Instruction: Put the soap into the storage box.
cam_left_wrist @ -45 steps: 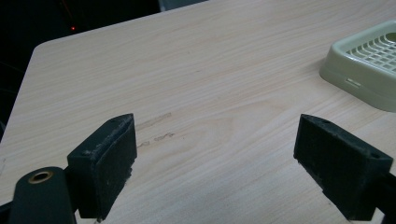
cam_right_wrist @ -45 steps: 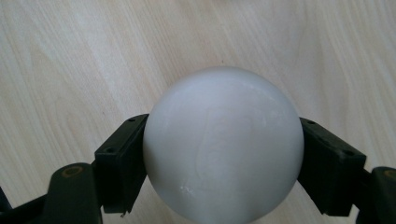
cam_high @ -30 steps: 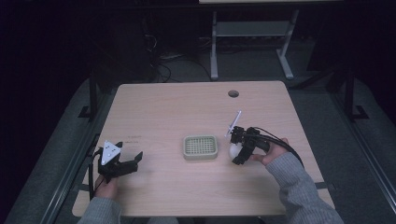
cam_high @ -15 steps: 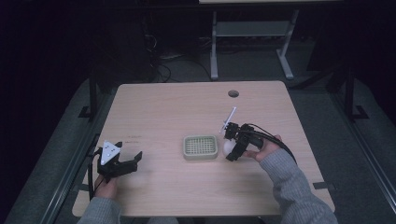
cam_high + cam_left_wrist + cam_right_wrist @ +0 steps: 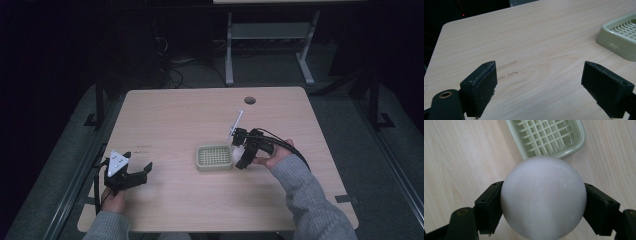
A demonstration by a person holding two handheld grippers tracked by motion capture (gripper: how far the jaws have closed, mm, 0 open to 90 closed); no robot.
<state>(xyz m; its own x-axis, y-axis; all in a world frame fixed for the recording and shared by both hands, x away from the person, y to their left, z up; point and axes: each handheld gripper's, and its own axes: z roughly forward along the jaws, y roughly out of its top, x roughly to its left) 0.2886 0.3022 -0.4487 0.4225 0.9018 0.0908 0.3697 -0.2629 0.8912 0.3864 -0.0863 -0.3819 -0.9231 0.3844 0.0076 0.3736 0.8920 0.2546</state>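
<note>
- Here, a white ball point(image 5: 543, 197) is clamped between the two black jaws of the right gripper point(image 5: 543, 202), one jaw pressed against each side of it.
- In the right gripper view, the ball is seen held above the wooden table point(image 5: 456, 157), just beside the near edge of a pale green tray point(image 5: 549, 137) with a grid floor.
- In the high view, the ball point(image 5: 239, 150) is glimpsed as a small white patch touching the right gripper point(image 5: 243, 152), right next to the tray's point(image 5: 215, 157) right side.
- The right gripper is gripped by a hand point(image 5: 274, 156) in a grey sleeve, on the side of the tray away from the other gripper.
- A thin white stick point(image 5: 235, 124) is seen rising at a slant from behind the right gripper, beyond the tray.
- The left gripper point(image 5: 131, 176) is held well apart from the tray, near the table's left front corner; its jaws are spread wide with nothing between them.
- In the left gripper view, bare tabletop point(image 5: 531, 50) is seen between the jaws of the left gripper point(image 5: 540, 87), and a corner of the tray point(image 5: 619, 37) is seen far off.
</note>
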